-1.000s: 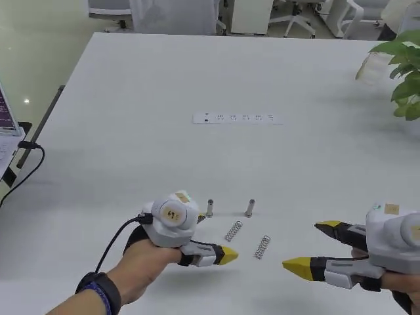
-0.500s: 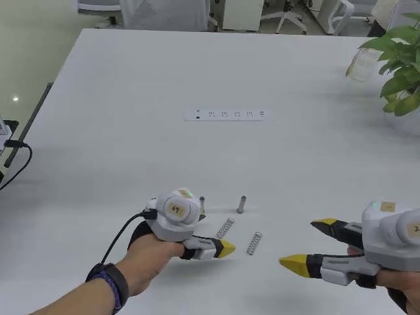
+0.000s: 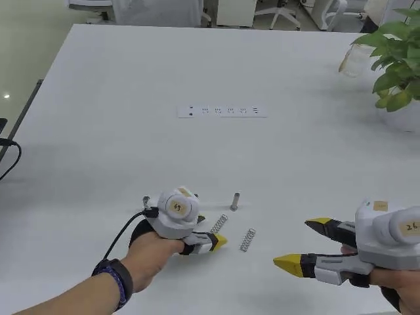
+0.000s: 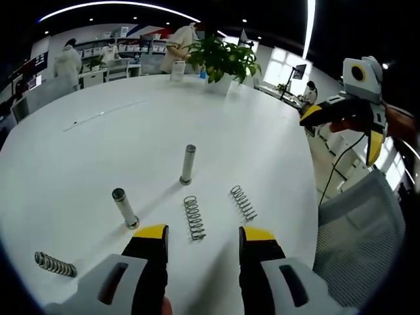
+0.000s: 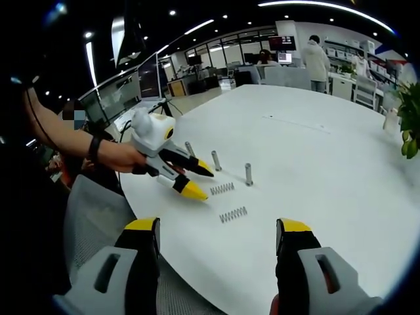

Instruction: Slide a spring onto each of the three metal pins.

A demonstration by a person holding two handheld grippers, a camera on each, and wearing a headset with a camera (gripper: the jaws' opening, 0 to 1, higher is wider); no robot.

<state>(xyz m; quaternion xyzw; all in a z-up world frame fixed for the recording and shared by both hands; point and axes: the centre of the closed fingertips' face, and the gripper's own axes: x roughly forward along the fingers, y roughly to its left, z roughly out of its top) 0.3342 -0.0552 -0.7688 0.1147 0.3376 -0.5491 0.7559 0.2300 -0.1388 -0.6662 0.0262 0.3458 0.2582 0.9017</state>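
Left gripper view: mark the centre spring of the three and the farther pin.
Centre spring (image 4: 193, 217): left gripper view, its middle coils.
Farther pin (image 4: 188, 163): left gripper view, mid-shaft.

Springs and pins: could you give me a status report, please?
Left gripper open, aimed at a spring. Right gripper open, held back. Pins bare, springs loose on the table. Nothing in the way.

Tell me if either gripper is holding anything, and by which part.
Nothing is held. The left gripper and right gripper are open, and the springs lie on the table.
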